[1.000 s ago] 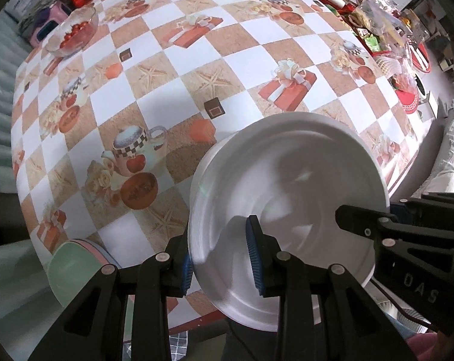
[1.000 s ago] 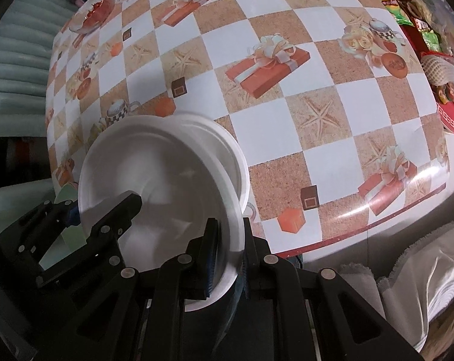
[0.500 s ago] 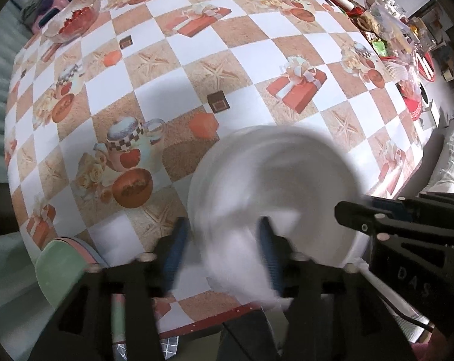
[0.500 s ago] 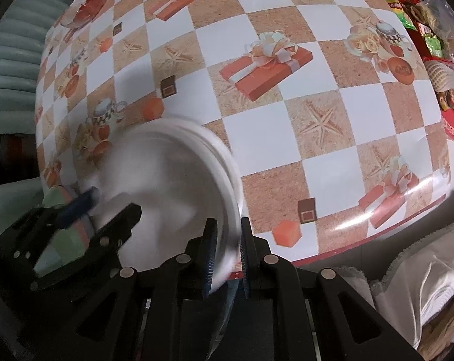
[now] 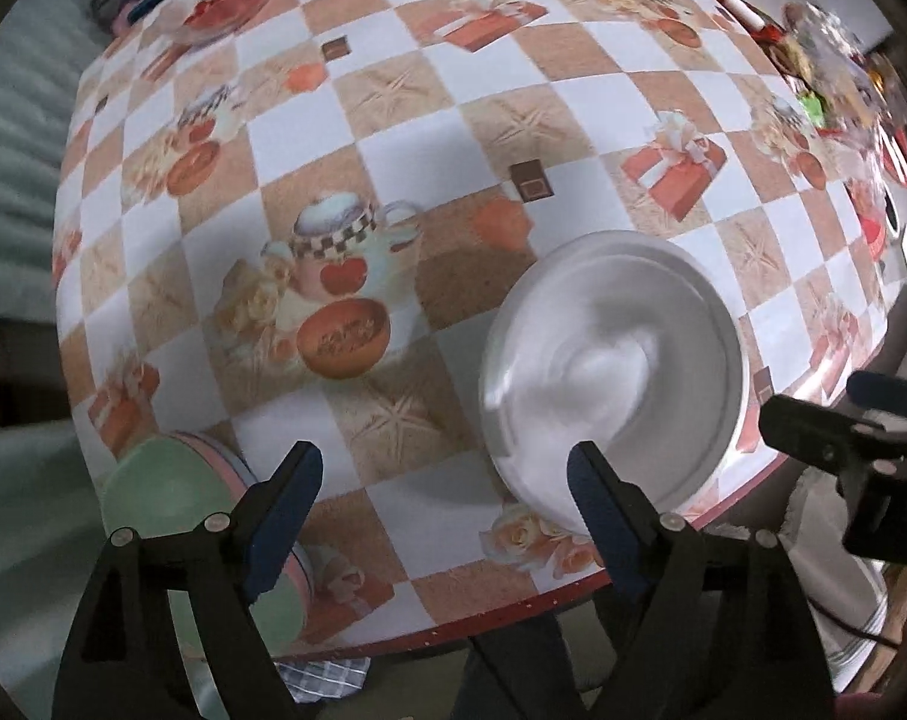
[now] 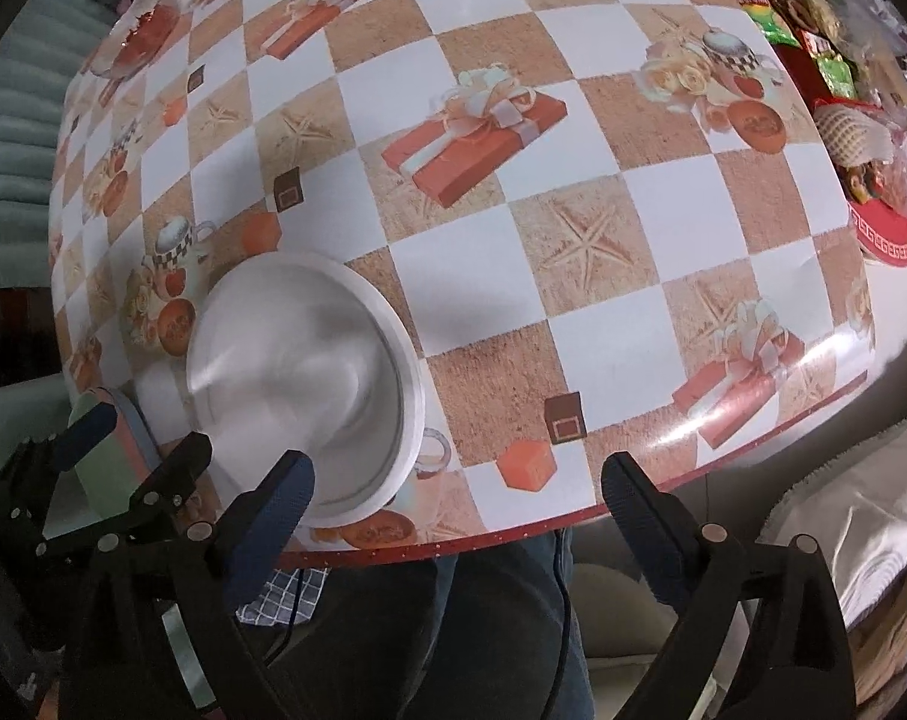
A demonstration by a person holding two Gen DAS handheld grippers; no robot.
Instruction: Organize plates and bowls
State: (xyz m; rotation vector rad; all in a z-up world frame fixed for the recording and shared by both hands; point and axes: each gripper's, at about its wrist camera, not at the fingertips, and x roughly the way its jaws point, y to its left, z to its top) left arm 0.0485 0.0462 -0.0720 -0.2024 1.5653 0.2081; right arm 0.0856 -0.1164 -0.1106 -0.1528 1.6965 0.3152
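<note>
Both sets of jaws have just swung wide apart and nothing is between either pair. The left gripper stands open above the near edge of the table, and the right gripper is spread just as wide over the same edge. The white plate is free of both, motion-blurred and apparently not yet settled, sitting near the table's near edge on what looks like a second white dish, whose rim shows around it in the right wrist view. Whether it has landed flat I cannot tell through the blur.

So the step in hand reads as the release: white stack made, grip let go. To the left, at the near corner, waits a green plate over a pink one, partly hidden behind the left fingers.

Next call, as I judge it: let the white one come to rest, lift both grippers clear without clipping its rim, then go left for the coloured pair. Far off, a glass bowl of red fruit sits at the far left.
</note>
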